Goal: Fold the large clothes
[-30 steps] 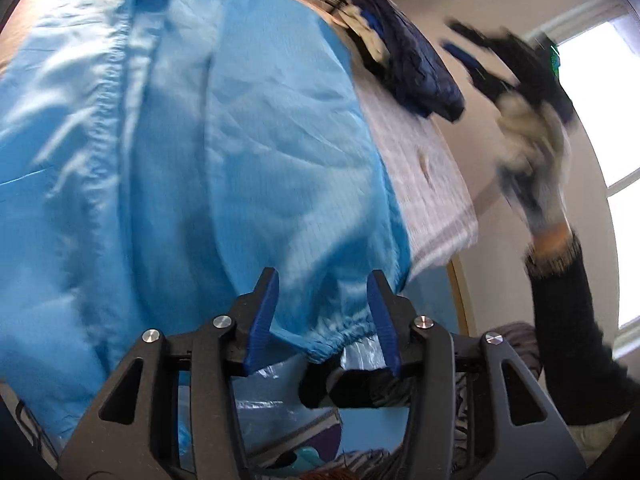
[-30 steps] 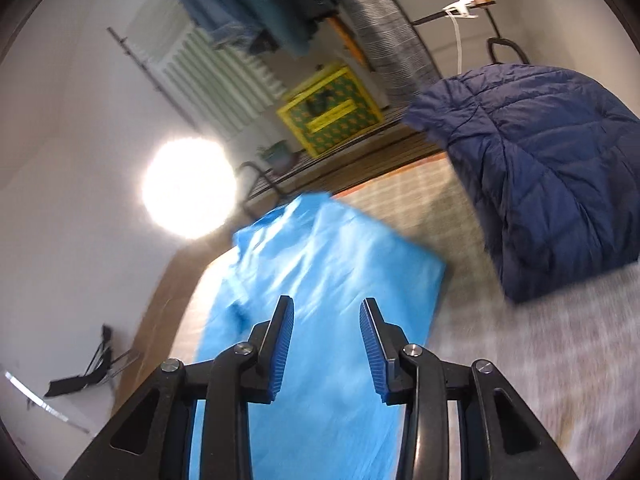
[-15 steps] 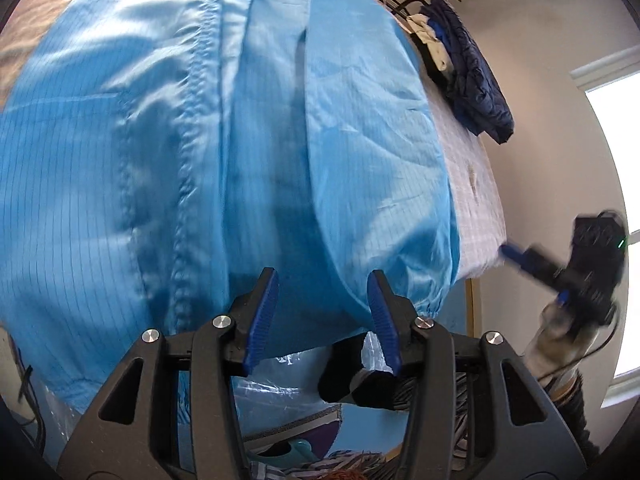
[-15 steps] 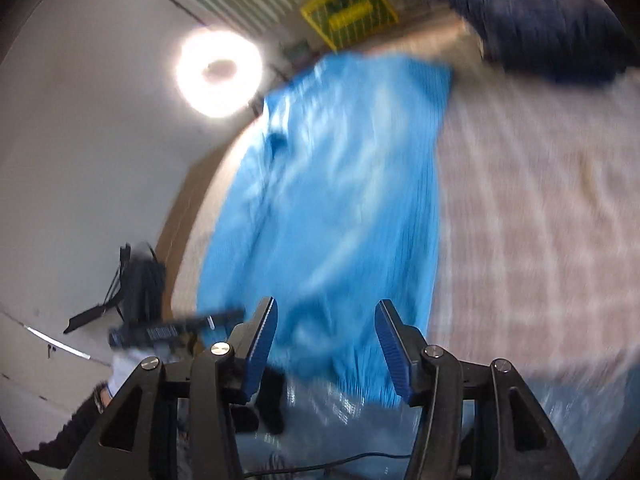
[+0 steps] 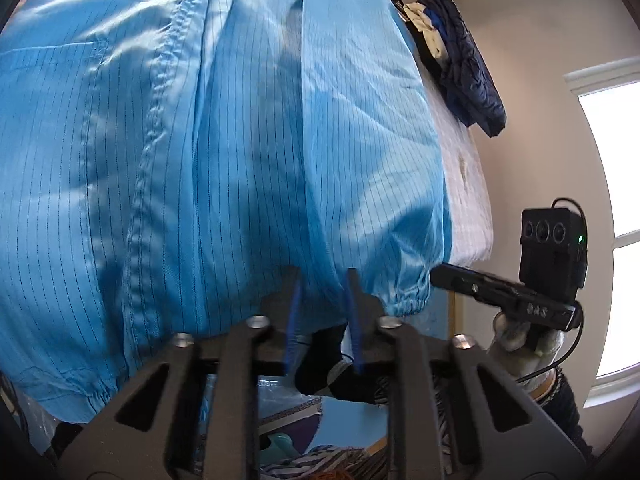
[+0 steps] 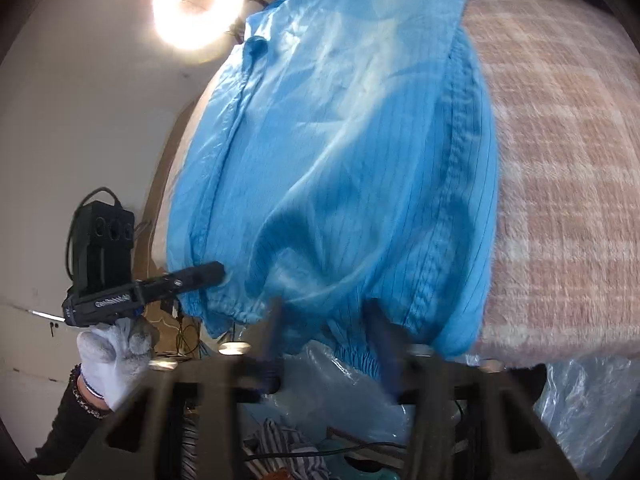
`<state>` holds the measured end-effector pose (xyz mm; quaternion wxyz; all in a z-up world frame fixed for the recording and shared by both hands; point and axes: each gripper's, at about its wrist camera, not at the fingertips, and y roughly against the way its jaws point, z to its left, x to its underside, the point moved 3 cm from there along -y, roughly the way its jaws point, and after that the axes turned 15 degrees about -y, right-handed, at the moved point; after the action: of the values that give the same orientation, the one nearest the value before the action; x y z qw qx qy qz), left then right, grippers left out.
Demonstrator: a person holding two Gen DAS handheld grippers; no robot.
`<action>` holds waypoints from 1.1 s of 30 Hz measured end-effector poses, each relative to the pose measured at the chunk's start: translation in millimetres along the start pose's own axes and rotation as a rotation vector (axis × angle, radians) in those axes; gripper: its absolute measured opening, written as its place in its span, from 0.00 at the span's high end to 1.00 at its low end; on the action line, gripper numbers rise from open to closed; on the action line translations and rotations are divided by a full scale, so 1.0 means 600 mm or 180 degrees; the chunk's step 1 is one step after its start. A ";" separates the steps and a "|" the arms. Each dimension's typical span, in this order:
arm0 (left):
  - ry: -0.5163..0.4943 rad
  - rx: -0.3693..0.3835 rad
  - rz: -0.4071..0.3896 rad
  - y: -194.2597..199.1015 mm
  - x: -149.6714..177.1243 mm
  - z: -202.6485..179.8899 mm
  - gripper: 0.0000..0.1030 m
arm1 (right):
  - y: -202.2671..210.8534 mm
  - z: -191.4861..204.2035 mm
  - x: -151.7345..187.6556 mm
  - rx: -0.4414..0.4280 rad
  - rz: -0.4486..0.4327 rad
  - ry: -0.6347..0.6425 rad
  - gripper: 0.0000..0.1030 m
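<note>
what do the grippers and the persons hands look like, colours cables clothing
Both are black plastic grippers with blue finger pads and silver screws. The right gripper carries a boxy black camera unit with three lenses, a green light and a black cable. The left hand wears a white knit glove, dark sleeve and beaded bracelet.

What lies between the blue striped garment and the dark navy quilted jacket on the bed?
Only bare checked blanket. The left wrist view shows that strip running between the blue striped garment and the dark navy quilted jacket, with nothing lying on it.

Left wrist view: close over blue garment [image 5: 248, 152] hem, looking down along fingers, up bed, window at right. Right wrist view: same hem, close, lamp [image 6: 198, 4] upper left. Both share garment; each sees other gripper.
</note>
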<state>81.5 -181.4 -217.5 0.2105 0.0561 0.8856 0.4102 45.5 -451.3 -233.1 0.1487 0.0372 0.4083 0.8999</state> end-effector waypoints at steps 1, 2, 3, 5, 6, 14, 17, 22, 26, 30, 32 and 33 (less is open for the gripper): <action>-0.0009 0.0011 -0.0004 0.000 0.001 -0.001 0.92 | 0.000 -0.003 -0.002 -0.0016 -0.0007 -0.0026 0.84; -0.0009 0.0034 -0.0012 0.001 0.002 -0.003 0.93 | 0.004 -0.005 -0.002 -0.0012 -0.0032 -0.0034 0.93; -0.0009 0.0066 -0.0031 0.001 0.003 -0.007 0.94 | 0.006 -0.007 -0.002 0.0010 -0.0060 -0.0024 0.97; 0.0012 0.0123 -0.0064 0.002 0.007 -0.010 0.94 | 0.015 -0.007 0.000 0.0038 -0.0126 0.0013 0.99; 0.0035 0.0181 -0.0072 0.001 0.011 -0.013 0.95 | 0.023 -0.006 0.002 0.0052 -0.0170 0.0048 1.00; 0.0105 0.0355 -0.0190 -0.009 0.034 -0.035 0.95 | 0.083 -0.013 0.021 0.0057 -0.0312 0.0133 1.00; 0.0045 0.0309 -0.0192 -0.015 0.035 -0.043 0.95 | 0.104 -0.018 0.021 -0.0028 -0.0362 0.0118 1.00; -0.0115 0.0139 -0.0157 -0.032 0.029 -0.054 0.95 | 0.086 -0.035 0.022 0.0247 -0.0282 0.0130 1.00; -0.0245 0.0004 -0.0068 -0.050 0.040 -0.061 0.95 | 0.058 -0.041 0.026 0.0492 -0.0166 0.0210 1.00; -0.0434 -0.0131 -0.0074 -0.056 0.041 -0.077 0.95 | 0.061 -0.040 0.023 0.0530 -0.0199 0.0254 1.00; -0.0513 -0.0164 -0.0094 -0.054 0.041 -0.086 0.95 | 0.059 -0.042 0.021 0.0541 -0.0203 0.0237 1.00; -0.0549 -0.0181 -0.0096 -0.055 0.041 -0.090 0.95 | 0.058 -0.043 0.020 0.0550 -0.0195 0.0236 1.00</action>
<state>39.0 -234.4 -219.4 0.2936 0.0719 0.8529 0.4257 20.9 -487.7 -224.8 0.1572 0.0040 0.4905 0.8571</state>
